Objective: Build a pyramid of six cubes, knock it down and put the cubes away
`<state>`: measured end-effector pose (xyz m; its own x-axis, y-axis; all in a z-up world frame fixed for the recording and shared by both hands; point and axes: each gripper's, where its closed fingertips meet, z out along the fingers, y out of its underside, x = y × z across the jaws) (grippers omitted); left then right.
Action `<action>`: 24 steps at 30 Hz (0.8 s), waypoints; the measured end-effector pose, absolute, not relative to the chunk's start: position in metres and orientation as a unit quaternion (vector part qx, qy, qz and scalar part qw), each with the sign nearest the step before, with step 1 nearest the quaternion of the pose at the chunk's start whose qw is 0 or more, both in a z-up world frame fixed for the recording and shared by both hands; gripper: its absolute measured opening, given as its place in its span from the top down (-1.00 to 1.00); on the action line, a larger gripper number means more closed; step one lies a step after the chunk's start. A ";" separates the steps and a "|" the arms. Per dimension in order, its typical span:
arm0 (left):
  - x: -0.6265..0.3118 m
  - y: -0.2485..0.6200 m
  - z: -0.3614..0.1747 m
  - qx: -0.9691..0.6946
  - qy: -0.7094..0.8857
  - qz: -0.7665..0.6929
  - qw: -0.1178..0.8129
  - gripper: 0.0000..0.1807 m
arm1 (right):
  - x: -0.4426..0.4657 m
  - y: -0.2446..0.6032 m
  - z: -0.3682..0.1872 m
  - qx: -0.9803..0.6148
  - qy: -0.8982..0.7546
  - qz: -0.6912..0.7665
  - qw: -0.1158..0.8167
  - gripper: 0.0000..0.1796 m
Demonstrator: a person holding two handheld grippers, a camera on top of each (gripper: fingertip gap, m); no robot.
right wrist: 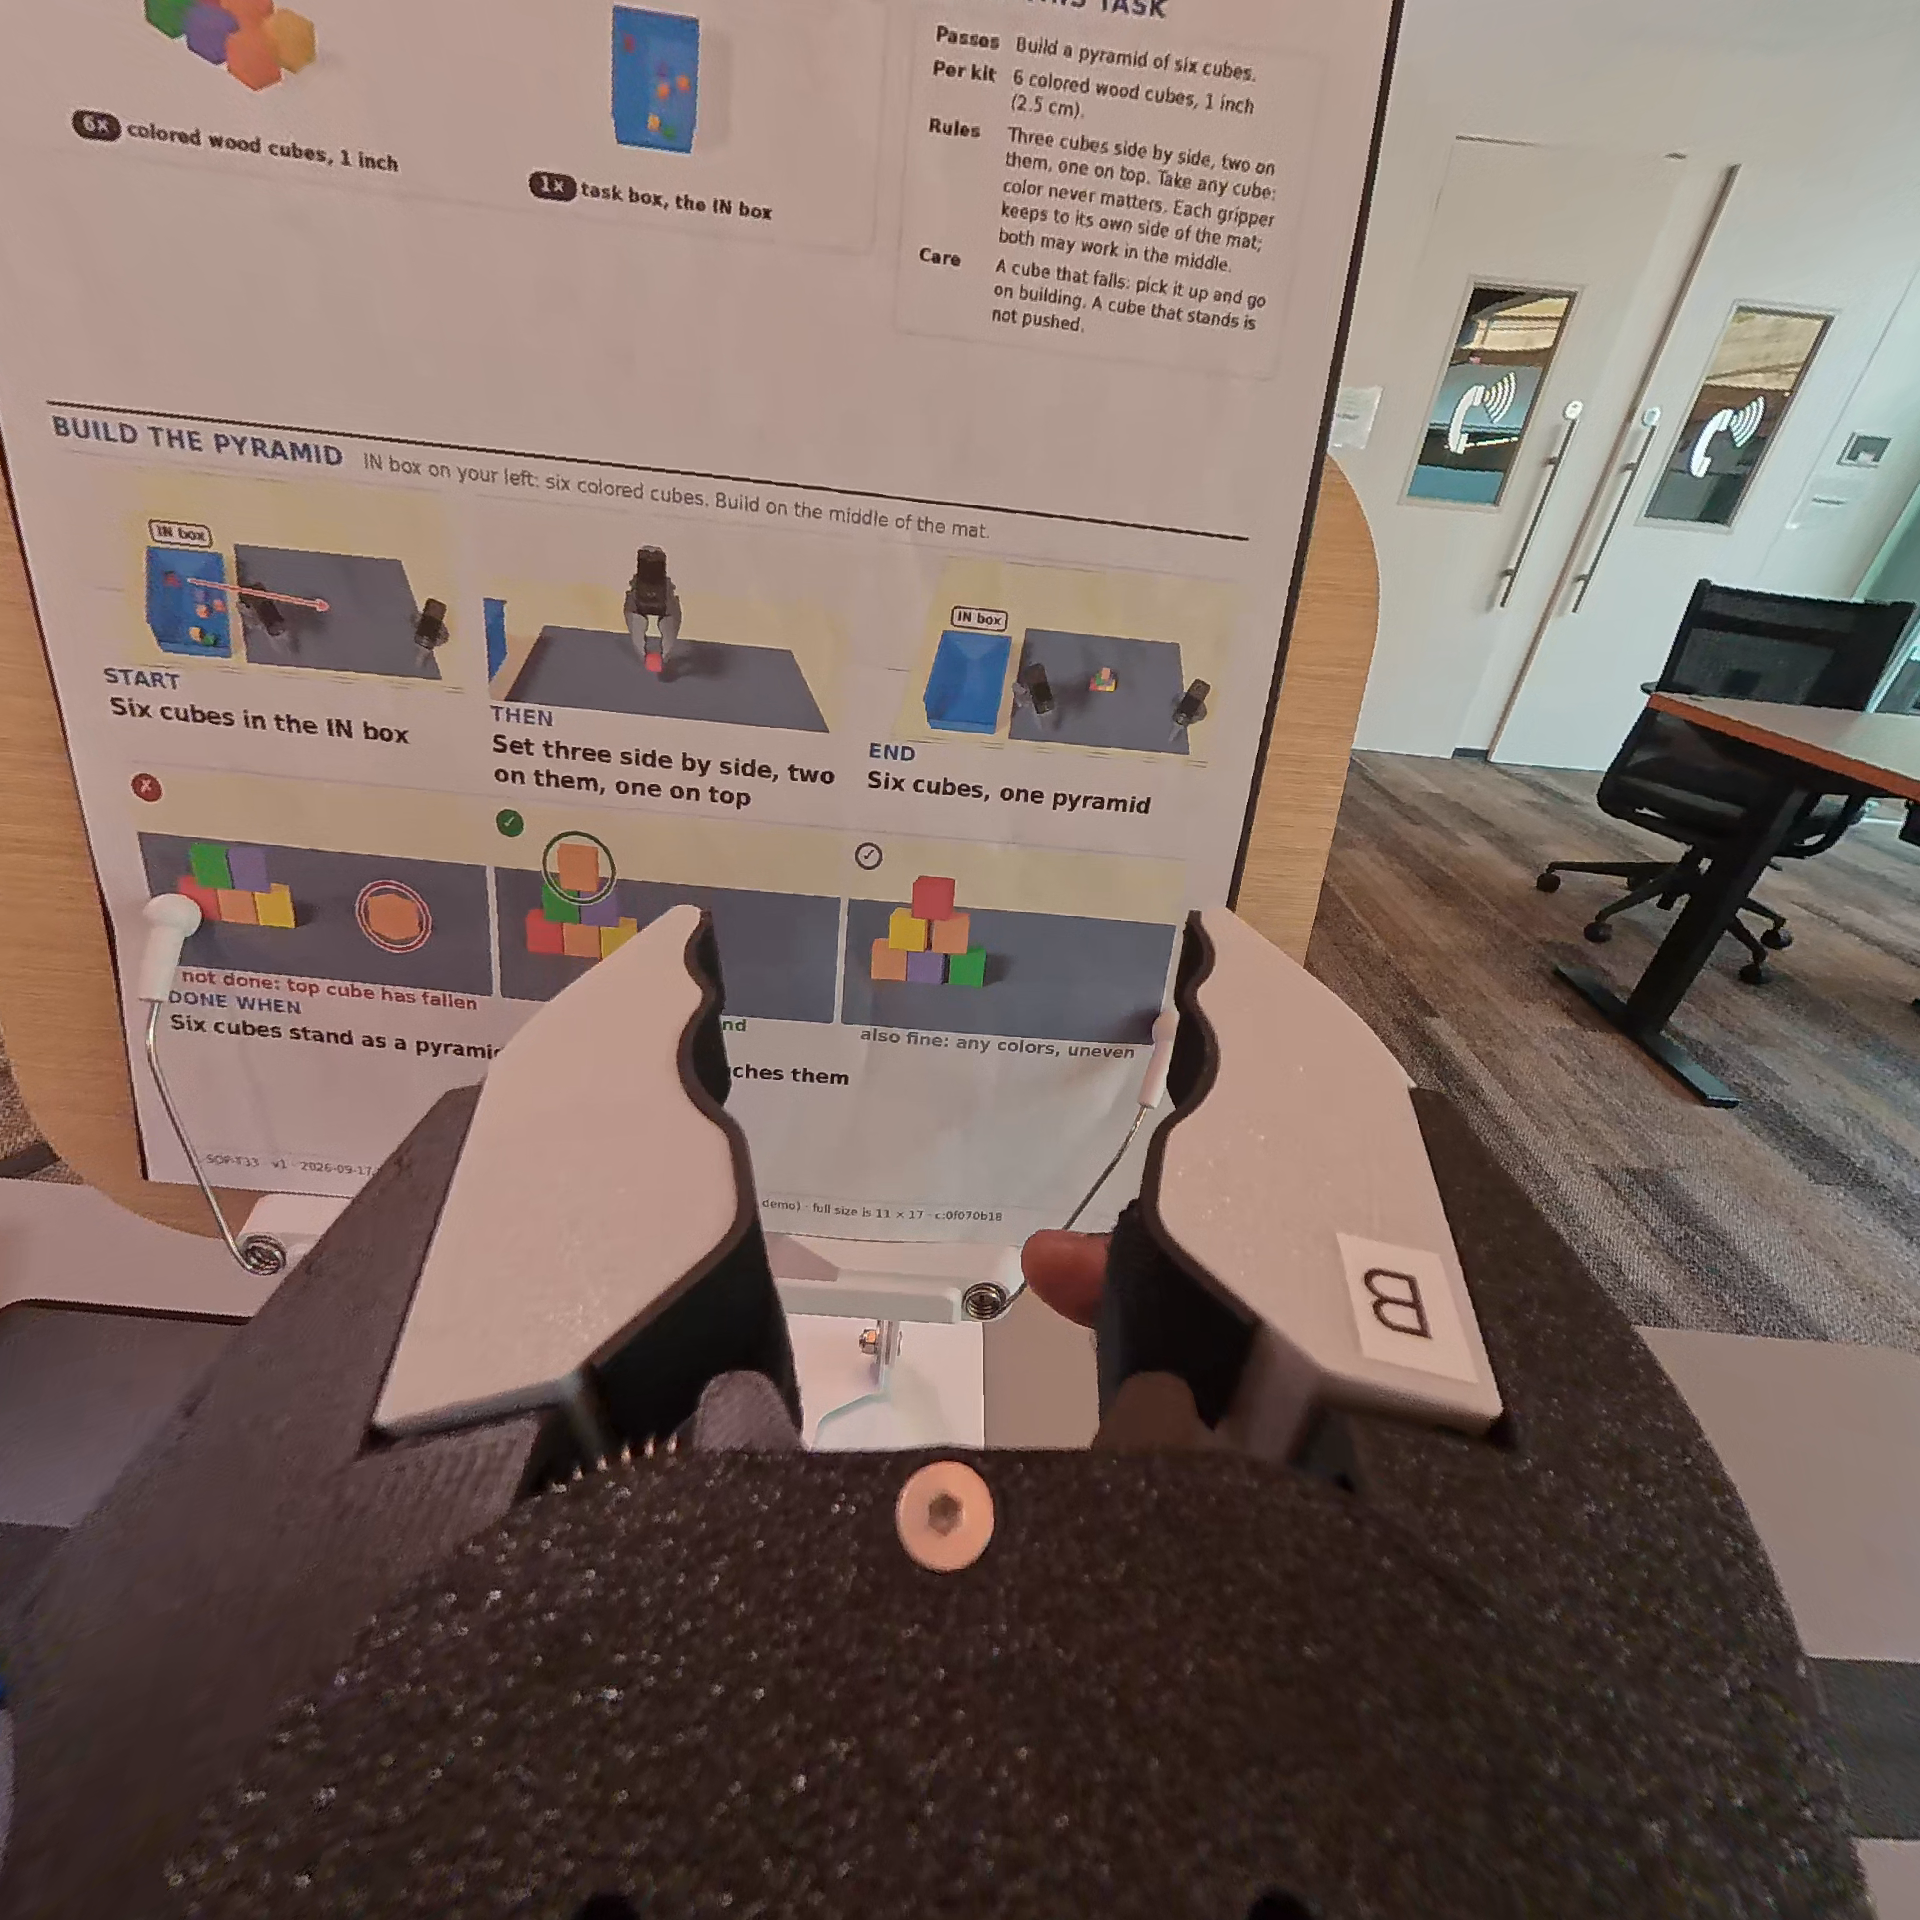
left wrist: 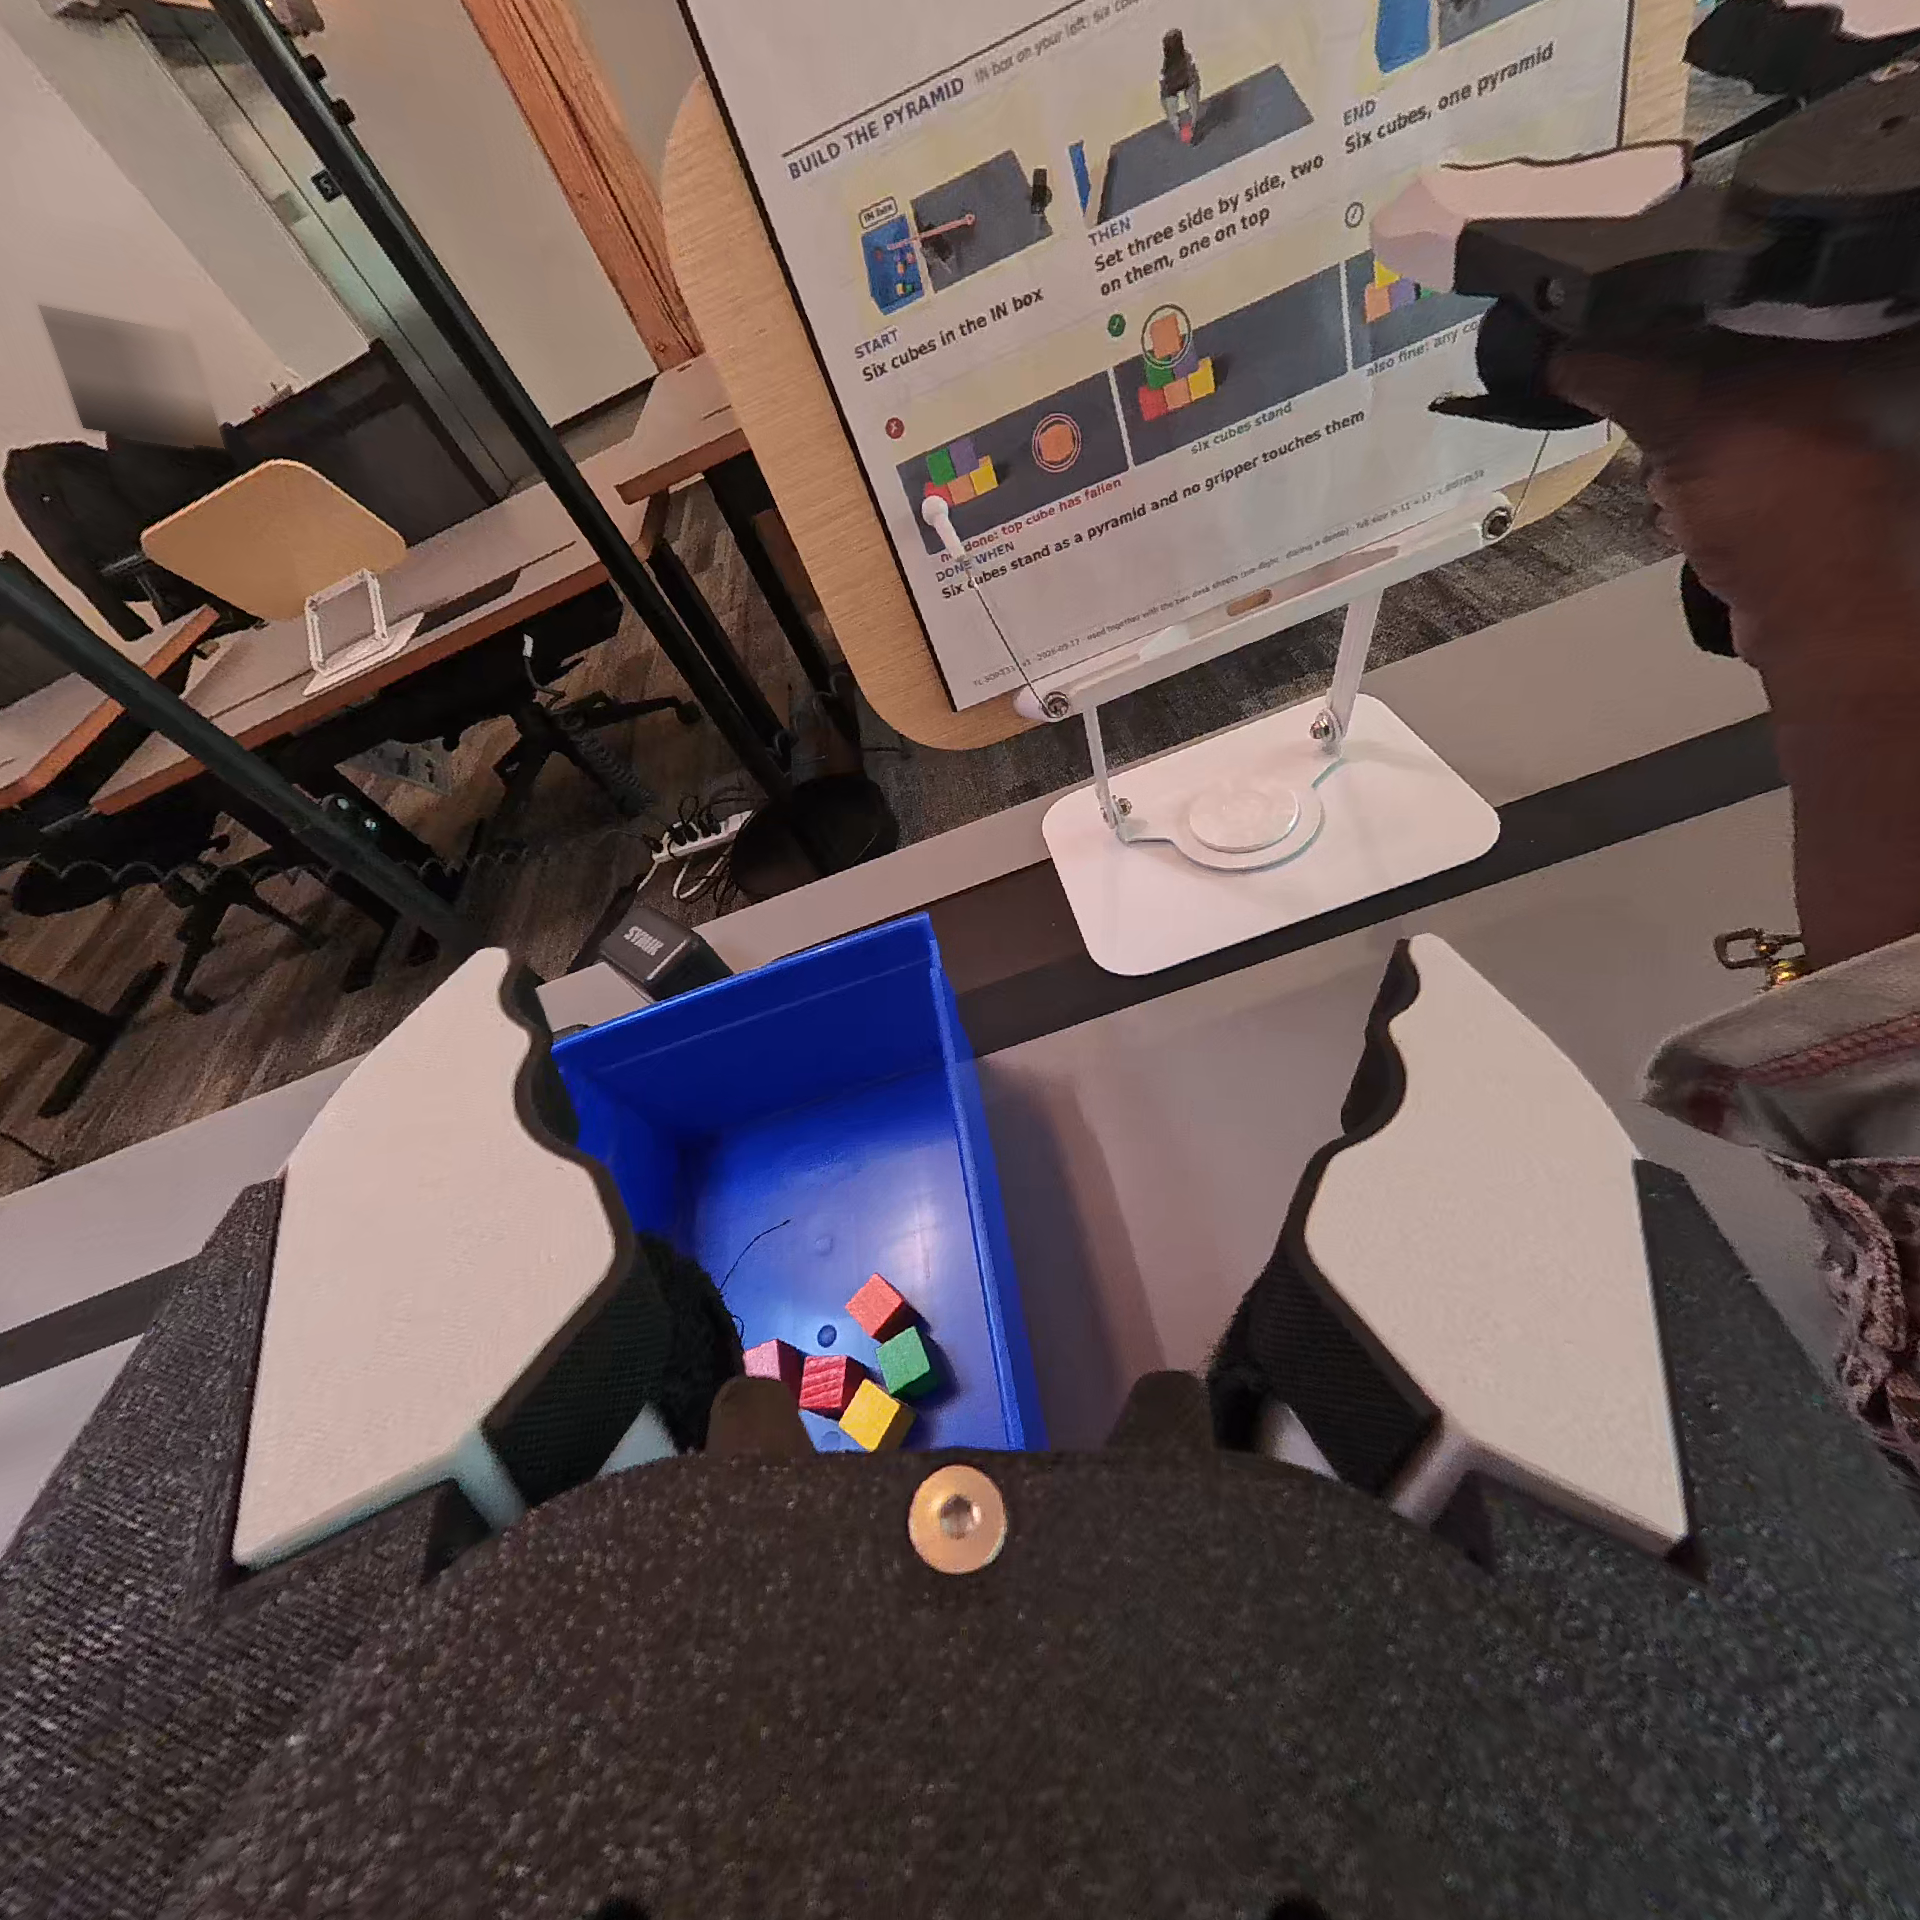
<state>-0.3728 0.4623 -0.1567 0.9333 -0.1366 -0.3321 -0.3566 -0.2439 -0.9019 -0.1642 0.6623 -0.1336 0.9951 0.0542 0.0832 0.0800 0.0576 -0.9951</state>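
Note:
A blue box (left wrist: 956, 1143) sits on the grey table below my left gripper (left wrist: 956, 997). Several coloured cubes lie loose at its near end: an orange-red one (left wrist: 879, 1304), a green one (left wrist: 904, 1361), a red one (left wrist: 828, 1382), a yellow one (left wrist: 875, 1415) and a pink one (left wrist: 771, 1359). My left gripper is open and empty, held above the box. My right gripper (right wrist: 945, 966) is open and empty, raised and facing the instruction poster (right wrist: 665, 623). It also shows in the left wrist view (left wrist: 1662, 270) at the upper right, held by a hand.
The poster stands on a white stand (left wrist: 1268, 831) at the back of the table. A person's arm and sleeve (left wrist: 1829, 1039) are at the right. Office desks and chairs (right wrist: 1745, 790) stand beyond the table.

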 end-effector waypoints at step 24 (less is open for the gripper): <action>-0.443 0.454 -0.146 -0.769 0.113 0.075 0.625 0.22 | -0.190 0.546 -0.041 -0.535 -0.085 -0.023 0.840 0.40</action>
<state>-0.4434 0.4543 -0.1461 0.9632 -0.0809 -0.2563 -0.2674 -0.1938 -0.9439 -0.1902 0.5458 -0.0414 0.9844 0.0529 0.1675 0.1295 0.4255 -0.8957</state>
